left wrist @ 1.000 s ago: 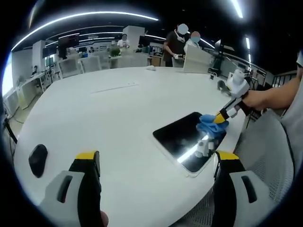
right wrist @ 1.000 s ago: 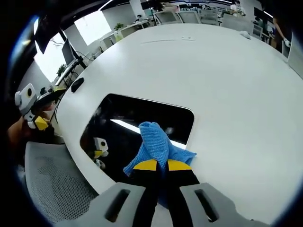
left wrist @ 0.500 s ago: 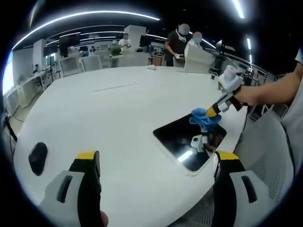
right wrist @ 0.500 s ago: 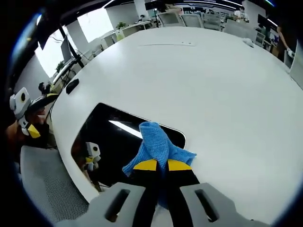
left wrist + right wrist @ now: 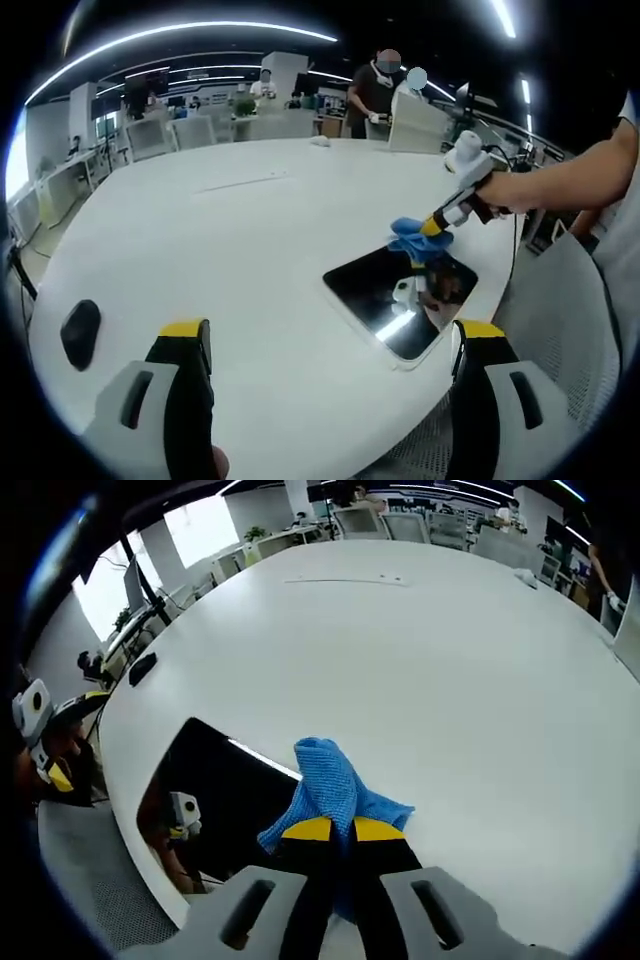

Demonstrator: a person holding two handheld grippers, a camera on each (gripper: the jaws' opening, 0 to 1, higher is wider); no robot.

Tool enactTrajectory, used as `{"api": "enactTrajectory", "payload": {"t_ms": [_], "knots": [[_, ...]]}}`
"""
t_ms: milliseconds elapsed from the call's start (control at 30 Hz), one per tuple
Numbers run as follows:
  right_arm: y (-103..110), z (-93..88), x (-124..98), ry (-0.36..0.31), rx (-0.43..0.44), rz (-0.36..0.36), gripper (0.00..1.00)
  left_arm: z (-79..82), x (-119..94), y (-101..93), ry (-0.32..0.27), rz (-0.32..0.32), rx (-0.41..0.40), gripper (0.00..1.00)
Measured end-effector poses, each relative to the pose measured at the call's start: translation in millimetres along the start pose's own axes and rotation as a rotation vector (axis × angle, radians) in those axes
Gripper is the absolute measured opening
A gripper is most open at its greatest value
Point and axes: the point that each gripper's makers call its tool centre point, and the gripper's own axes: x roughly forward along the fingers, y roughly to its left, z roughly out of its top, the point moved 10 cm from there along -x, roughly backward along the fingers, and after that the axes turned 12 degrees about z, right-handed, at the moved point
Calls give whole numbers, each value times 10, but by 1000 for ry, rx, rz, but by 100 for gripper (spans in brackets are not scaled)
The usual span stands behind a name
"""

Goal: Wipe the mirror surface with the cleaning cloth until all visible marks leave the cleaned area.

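Cloth sits clamped in right gripper at mirror's edge.

In the right gripper view, the blue cleaning cloth bunches over the far edge of the mirror, hiding that edge and whether the cloth touches the glass; its lower part disappears between the right gripper's pinched jaws. In the left gripper view, the cloth covers the mirror's far corner, any marks on the glass are too small to make out, and the left gripper has both jaw bases cut off by the bottom edge.
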Motion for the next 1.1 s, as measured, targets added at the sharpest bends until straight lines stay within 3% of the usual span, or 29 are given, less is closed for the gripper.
{"api": "enactTrajectory", "payload": {"t_ms": [333, 600, 800, 900, 1100], "knots": [[-24, -35, -97, -25, 10, 1, 0, -5, 38, 55, -1, -3, 4, 99], [-206, -99, -481, -84, 50, -28, 0, -13, 85, 127, -5, -5, 7, 99], [-455, -288, -683, -100, 124, -73, 0, 26, 83, 51, -8, -7, 7, 99], [-601, -398, -681, -87, 155, -89, 0, 35, 75, 11, -9, -10, 8, 99], [-679, -578, -632, -47, 189, -107, 1, 40, 50, -4, -3, -5, 8, 99]]}}
